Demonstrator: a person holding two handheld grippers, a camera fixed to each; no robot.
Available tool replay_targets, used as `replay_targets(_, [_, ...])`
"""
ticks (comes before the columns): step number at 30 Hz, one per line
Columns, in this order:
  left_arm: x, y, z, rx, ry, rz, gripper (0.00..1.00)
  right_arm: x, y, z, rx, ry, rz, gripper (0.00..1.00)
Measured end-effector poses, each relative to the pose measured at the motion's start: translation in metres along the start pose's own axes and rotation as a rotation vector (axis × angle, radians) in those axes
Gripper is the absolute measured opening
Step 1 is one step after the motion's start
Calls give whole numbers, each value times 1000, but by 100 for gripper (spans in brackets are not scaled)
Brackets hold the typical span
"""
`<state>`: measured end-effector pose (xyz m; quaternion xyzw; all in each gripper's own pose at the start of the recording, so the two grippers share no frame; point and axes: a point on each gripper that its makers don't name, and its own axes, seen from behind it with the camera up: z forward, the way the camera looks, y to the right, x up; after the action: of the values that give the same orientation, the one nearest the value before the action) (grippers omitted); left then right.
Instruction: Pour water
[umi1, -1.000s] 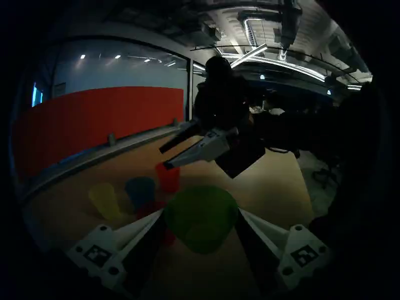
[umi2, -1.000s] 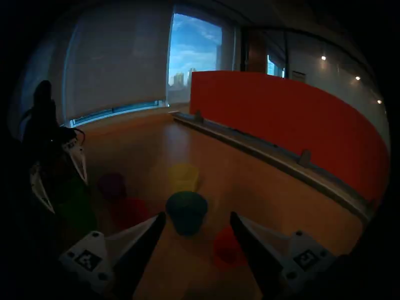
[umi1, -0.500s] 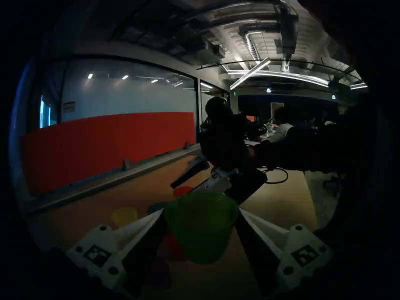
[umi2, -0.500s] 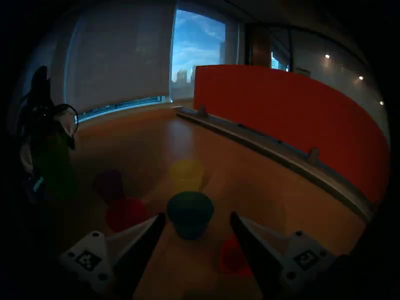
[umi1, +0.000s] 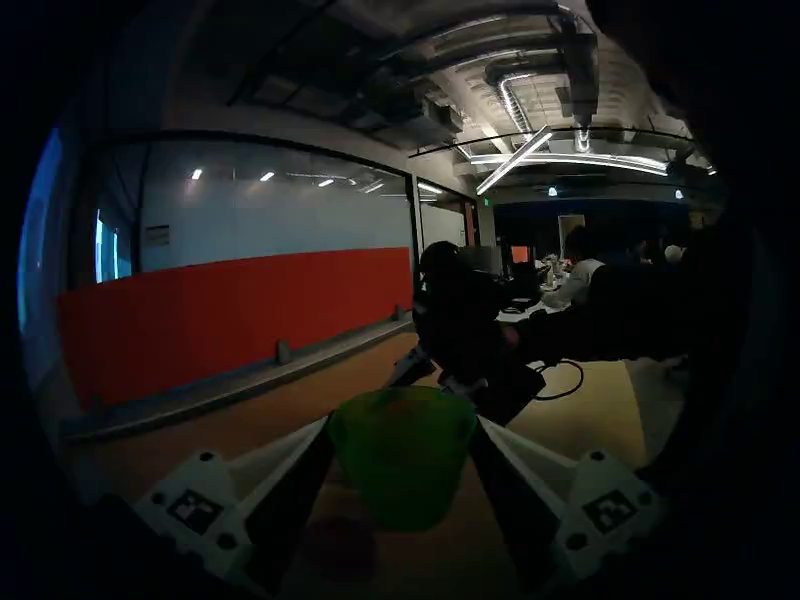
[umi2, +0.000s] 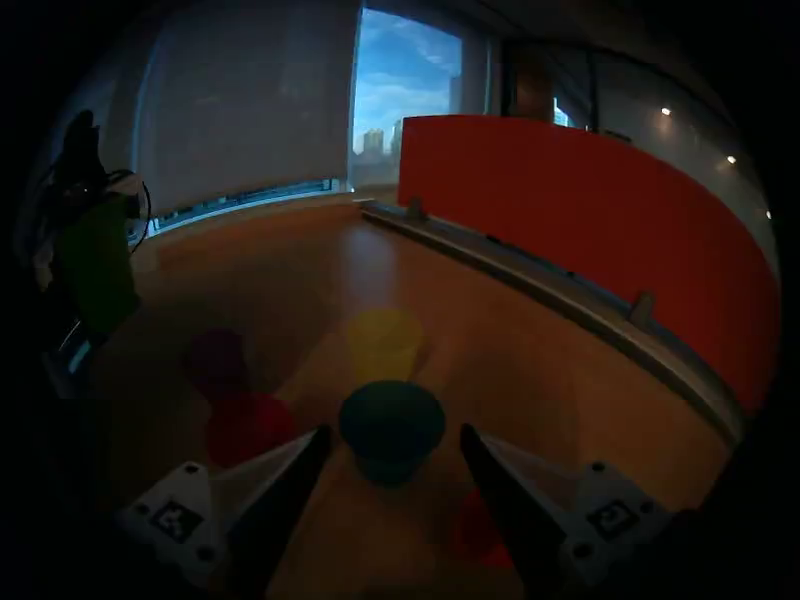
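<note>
Now, green cup (umi1: 403, 470) upright, in left gripper (umi1: 400, 432)

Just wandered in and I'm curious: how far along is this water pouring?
Done: the left gripper holds the green cup upright, raised off the table. In hand: the open right gripper flanks the teal cup standing on the table, not gripping it. Left: tilting and pouring; no water is visible.
</note>
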<state>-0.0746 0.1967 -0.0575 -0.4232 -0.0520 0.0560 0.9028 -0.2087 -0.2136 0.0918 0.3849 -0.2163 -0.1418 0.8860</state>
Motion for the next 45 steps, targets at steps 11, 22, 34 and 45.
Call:
replay_targets(11, [4,-17,-16,62,15,-9,89,-7,-3,22,10,-29,-4,96])
replay_targets(22, [5,-30,-32,104,25,-14,89,-20,3,42,-11,-67,-25,95])
replay_targets(34, [0,-36,-36,117,21,-17,89,-27,1,49,-17,-73,-43,93])
replay_targets(45, [5,-39,-39,127,22,-11,89,-19,0,35,-26,-53,-34,92])
